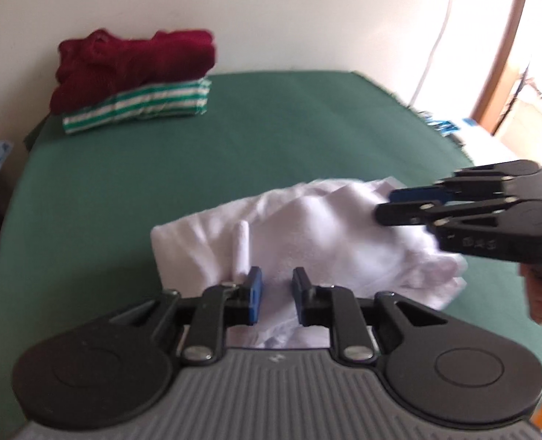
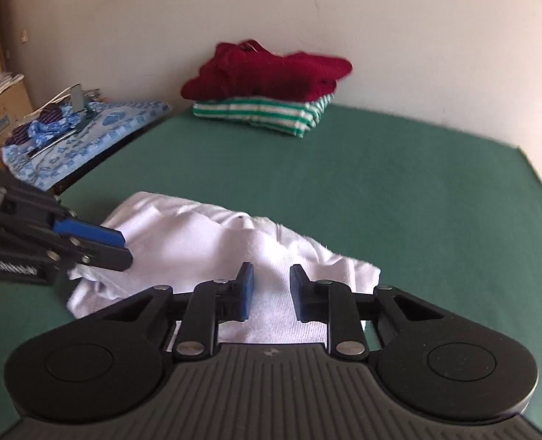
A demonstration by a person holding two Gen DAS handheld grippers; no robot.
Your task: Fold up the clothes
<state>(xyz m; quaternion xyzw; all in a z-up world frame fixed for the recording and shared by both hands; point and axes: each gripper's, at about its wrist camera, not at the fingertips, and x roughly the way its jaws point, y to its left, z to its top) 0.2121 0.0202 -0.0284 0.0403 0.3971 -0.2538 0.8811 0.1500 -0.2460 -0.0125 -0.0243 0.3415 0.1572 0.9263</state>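
Lying crosswise between claws: white garment (image 1: 307, 234)

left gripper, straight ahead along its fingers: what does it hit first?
Most likely the white garment: the left gripper is open with the cloth right between and ahead of its fingertips. Beyond it lies bare green table cover. Height above the cloth is unclear, so it might skim over.
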